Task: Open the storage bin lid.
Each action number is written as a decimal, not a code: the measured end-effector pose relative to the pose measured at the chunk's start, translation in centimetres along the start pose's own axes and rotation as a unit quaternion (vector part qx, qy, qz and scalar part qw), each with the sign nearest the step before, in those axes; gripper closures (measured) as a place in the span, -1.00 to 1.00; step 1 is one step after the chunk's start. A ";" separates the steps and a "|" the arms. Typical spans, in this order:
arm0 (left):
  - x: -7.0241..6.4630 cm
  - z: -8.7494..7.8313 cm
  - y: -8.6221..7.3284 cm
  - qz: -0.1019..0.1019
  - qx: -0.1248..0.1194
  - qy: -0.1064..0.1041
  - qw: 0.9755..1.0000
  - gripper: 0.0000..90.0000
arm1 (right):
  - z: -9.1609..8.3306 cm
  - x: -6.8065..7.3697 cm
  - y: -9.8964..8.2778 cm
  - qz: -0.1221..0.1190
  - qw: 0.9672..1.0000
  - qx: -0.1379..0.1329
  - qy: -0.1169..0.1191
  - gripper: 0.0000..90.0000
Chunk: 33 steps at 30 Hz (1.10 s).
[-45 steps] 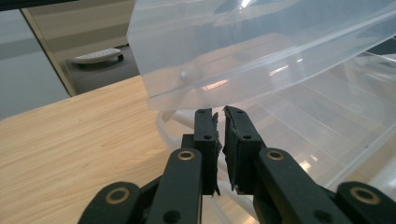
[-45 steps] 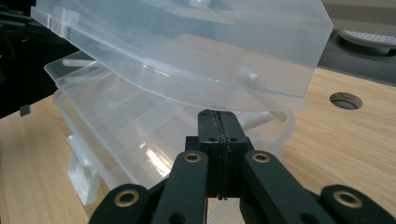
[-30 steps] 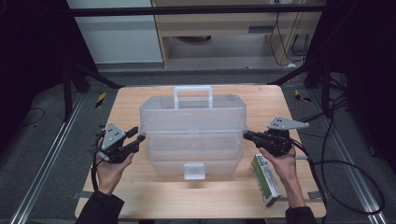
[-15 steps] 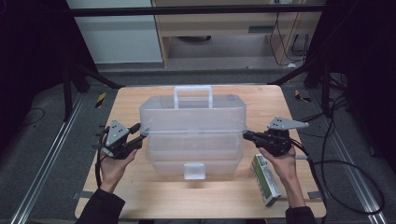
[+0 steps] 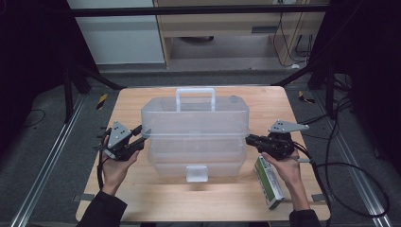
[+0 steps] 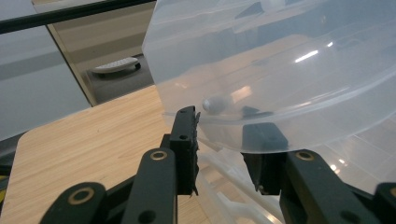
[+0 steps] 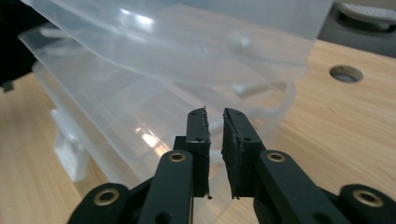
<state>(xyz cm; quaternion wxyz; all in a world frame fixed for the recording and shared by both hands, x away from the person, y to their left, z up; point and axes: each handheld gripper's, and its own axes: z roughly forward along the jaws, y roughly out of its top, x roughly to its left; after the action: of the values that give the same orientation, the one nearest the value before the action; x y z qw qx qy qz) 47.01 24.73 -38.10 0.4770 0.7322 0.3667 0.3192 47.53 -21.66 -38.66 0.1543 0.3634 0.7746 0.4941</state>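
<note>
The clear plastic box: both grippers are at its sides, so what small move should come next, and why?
Probably close the left gripper fully on the lid rim of the clear plastic box. Its jaws have just been closing with that rim between them, but a gap remains. The right gripper has just been opening, its jaws a narrow slit apart before the box's other end, holding nothing.

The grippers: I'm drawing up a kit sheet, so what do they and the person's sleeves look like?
Both the left gripper and right gripper are black, with two flat black jaws on linkage arms with brass-ringed pivots. Each carries a grey three-cornered plate on top and trails a black cable. The sleeves are dark.
</note>
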 end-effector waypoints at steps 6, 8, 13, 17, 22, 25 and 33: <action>0.0 0.0 0.0 0.003 0.003 0.000 1.000 0.47 | 1.1 -0.2 -0.7 0.006 0.999 0.036 -0.023 0.56; 0.0 0.0 -0.1 0.002 0.002 0.000 1.000 0.47 | 1.5 -0.2 -0.9 0.008 0.998 0.048 -0.027 0.51; -0.1 0.0 0.0 0.000 0.002 0.001 1.000 0.47 | 2.3 -0.3 -1.3 0.012 0.997 0.070 -0.043 0.49; 0.0 0.0 0.0 -0.001 0.001 0.000 1.000 0.47 | 2.5 -0.3 -1.4 0.012 0.996 0.073 -0.044 0.50; 0.0 0.0 0.0 -0.001 0.001 0.000 1.000 0.47 | 3.0 -0.3 -1.5 0.012 0.996 0.077 -0.041 0.49; 0.0 0.0 0.0 -0.002 0.000 0.000 1.000 0.47 | 3.1 -0.3 -1.5 0.016 0.996 0.079 -0.039 0.49; 0.2 0.0 0.1 0.001 0.001 -0.001 1.000 0.47 | 3.4 -0.1 -1.5 0.009 0.996 0.082 -0.043 0.56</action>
<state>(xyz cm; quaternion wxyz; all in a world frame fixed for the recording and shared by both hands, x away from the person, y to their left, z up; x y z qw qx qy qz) 47.12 24.84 -37.96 0.4764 0.7334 0.3654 0.3188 49.00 -19.83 -41.60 0.1522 0.4025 0.8020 0.4143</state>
